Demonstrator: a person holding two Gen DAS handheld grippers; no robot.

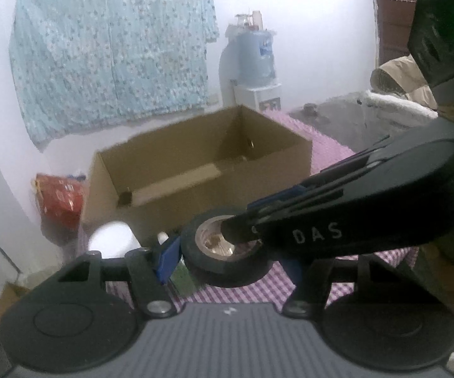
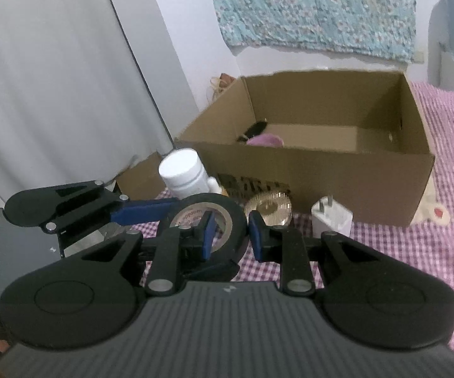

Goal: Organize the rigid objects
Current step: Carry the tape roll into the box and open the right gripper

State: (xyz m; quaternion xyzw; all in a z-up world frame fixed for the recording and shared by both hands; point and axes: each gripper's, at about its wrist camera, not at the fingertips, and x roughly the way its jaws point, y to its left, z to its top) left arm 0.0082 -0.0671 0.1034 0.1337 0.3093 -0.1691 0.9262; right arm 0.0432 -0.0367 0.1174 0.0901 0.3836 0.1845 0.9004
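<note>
Now both tongs, L (image 1: pixel 224 258) & R (image 2: pixel 229 231), clamp black tape roll (image 2: pixel 208 220) just short of box's (image 2: pixel 321 163) near edge.

Tape roll (image 2: pixel 206 220) in front of box (image 2: pixel 321 186), bottle (image 2: pixel 184 173) left, charger (image 2: pixel 331 220) right.

"DAS" in pale capitals on the black arm of the right claw (image 1: pixel 246 230), left wrist view. Small pale logo mark on the grey ribbed housing (image 2: pixel 228 289) of each claw, both views. Print on the tape roll's inner core (image 2: pixel 192 217): unreadable. Dark blurred print on the cardboard box front (image 2: pixel 252 186): unreadable. Water jug label (image 1: pixel 264 47): unreadable.
</note>
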